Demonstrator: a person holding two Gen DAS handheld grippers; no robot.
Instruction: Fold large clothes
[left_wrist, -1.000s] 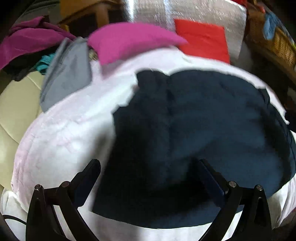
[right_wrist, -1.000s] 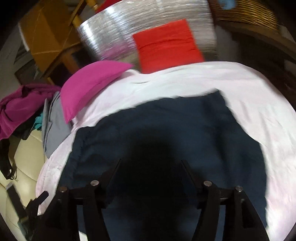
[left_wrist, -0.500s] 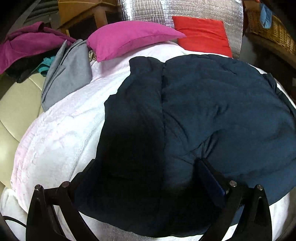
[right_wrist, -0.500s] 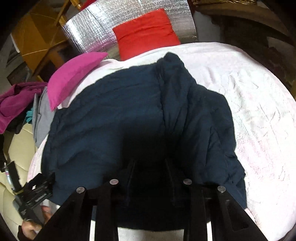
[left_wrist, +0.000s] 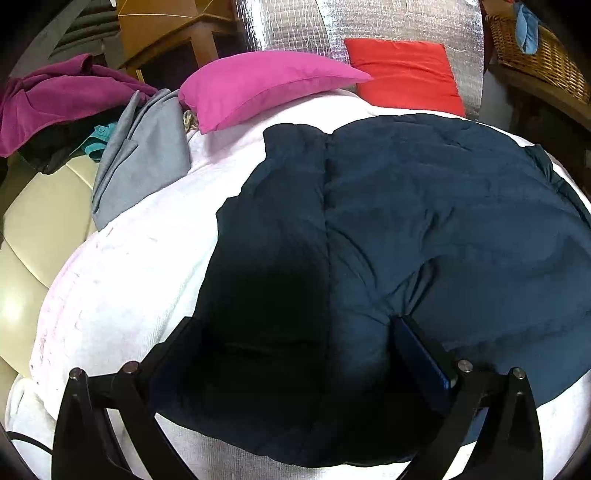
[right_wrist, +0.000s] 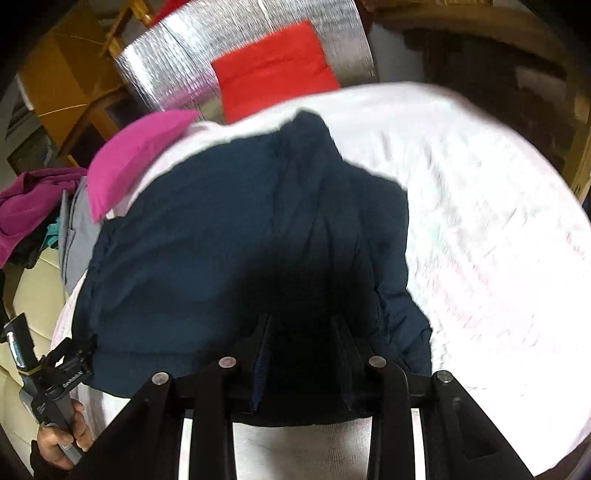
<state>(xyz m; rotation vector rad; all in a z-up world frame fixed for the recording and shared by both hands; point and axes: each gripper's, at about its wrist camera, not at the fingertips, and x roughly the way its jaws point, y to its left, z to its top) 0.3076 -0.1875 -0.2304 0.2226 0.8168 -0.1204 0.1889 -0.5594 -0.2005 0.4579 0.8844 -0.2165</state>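
A navy padded jacket lies spread on the white bed cover. My left gripper stands wide open over the jacket's near left part, and its right finger dents a fold. In the right wrist view the jacket shows a raised ridge down its middle. My right gripper has a dark bunch of the jacket's near hem between its narrow-set pads, and its jaws are opening slightly. A hand holds the left gripper at the jacket's left edge.
A pink pillow and a red pillow lie at the head of the bed against a silver foil panel. A grey garment and a magenta pile sit at the left. At the right stands a wicker basket.
The right jaws have narrowed around the jacket's near hem, and the jacket's right side has bunched into a ridge. The left gripper has sunk a little onto the jacket, jaws unchanged.
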